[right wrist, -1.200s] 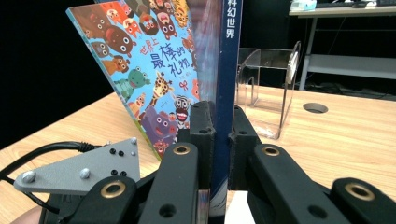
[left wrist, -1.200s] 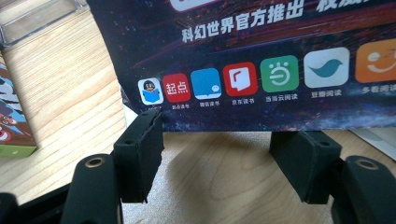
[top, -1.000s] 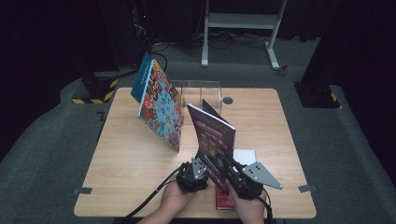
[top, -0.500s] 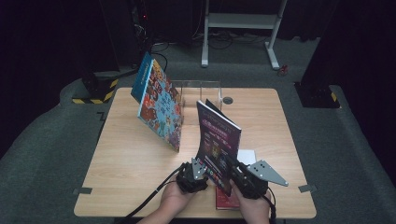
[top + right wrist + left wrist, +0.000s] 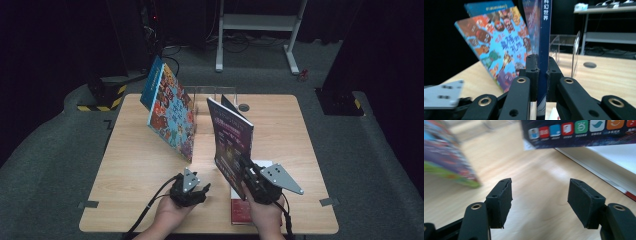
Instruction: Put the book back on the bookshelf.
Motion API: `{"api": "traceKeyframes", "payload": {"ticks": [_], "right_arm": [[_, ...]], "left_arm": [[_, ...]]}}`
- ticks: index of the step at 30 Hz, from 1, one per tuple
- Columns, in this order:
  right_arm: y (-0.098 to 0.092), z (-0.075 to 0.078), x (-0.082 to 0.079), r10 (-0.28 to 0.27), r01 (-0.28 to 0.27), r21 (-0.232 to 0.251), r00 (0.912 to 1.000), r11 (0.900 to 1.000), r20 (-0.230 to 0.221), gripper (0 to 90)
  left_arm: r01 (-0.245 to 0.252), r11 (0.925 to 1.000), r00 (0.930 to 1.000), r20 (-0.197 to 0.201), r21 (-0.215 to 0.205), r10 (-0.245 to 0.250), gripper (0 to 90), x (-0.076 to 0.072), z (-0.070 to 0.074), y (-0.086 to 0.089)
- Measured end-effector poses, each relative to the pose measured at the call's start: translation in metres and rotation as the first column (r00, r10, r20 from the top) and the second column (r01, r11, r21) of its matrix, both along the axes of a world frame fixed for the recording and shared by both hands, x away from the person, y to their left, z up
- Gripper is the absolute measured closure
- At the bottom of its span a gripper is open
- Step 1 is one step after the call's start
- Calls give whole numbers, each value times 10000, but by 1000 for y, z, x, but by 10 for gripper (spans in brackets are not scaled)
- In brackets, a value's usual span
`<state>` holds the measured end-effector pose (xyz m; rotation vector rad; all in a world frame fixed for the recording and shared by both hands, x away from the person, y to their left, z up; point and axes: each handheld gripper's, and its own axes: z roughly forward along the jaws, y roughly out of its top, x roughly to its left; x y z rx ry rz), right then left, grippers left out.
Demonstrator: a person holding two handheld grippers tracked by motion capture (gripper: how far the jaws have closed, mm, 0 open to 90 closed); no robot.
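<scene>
Our right gripper is squeezed tight on the bottom edge of the tall dark purple book. In the right gripper view the two black jaws press on the dark blue spine from both sides, so the book cannot slip. We hold it low down and standing up straight, likely so that it can go in upright next to another book.

Our left gripper holds nothing. Its jaws stand open, and in the left gripper view we see bare wood between the two black pads. They have just closed a tiny bit, with nothing between them. This gripper sits off to the left of the purple book, near the front of the light wooden desk, where it is out of the way.

Under the purple book lies a flat white and red book on the desk.

Farther back, a bright picture book with cartoon faces leans over to the left. Behind it stands a clear plastic book stand. The picture book seems to rest against it, which would keep it from falling flat. We think the purple book belongs there too, and it is still well apart from the stand.
</scene>
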<state>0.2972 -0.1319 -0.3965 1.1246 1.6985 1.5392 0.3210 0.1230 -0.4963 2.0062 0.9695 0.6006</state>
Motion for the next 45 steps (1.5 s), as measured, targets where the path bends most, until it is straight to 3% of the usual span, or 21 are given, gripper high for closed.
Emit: {"api": "traceKeyframes", "payload": {"ticks": [6, 9, 13, 16, 19, 22, 24, 27, 30, 34, 38, 45], "right_arm": [[15, 1, 15, -546, 533, 270, 9972, 9982, 510, 844], [26, 0, 23, -695, 683, 170, 9942, 9975, 817, 843], [41, 2, 35, -652, 635, 212, 9937, 9978, 908, 844], [52, 3, 42, -711, 699, 149, 9911, 9974, 1128, 843], [63, 4, 53, -766, 765, 53, 9889, 9971, 1272, 843], [70, 2, 62, -824, 824, 53, 9882, 9966, 1293, 843], [74, 0, 69, -879, 874, 89, 9877, 9961, 1293, 843], [79, -2, 78, -979, 979, 64, 9863, 9952, 1328, 843], [81, -4, 86, -1041, 1038, 91, 9864, 9946, 1276, 843], [82, -5, 94, -1126, 1111, 188, 9859, 9936, 1241, 842], [83, -7, 102, -1217, 1194, 270, 9854, 9925, 1193, 843], [88, -10, 117, -1319, 1292, 291, 9835, 9912, 1238, 842]], "left_arm": [[-613, 9979, 9979, 174, -206, 616, 355, 5, 9, 44], [-782, 9969, 9966, 243, 41, 781, 343, 4, 9, 68], [-1171, 9927, 9928, 296, 285, 1162, 342, 5, 6, 93], [-1656, 9853, 9856, 406, 425, 1639, 341, 7, 0, 114], [-2050, 9786, 9788, -53, -184, 2050, 327, 12, -3, 132], [-2495, 9676, 9684, -95, -379, 2493, 314, 15, -5, 149], [-2687, 9629, 9632, -2, -247, 2688, 314, 15, -8, 156], [-2816, 9595, 9595, -9, -19, 2816, 315, 17, -15, 163], [-2711, 9624, 9623, -192, 154, 2714, 314, 19, -22, 164], [-2839, 9588, 9573, -545, 94, 2840, 313, 23, -27, 166], [-2694, 9630, 9619, -488, -29, 2689, 311, 22, -28, 166], [-2725, 9622, 9609, -502, 45, 2723, 294, 21, -29, 164]]}}
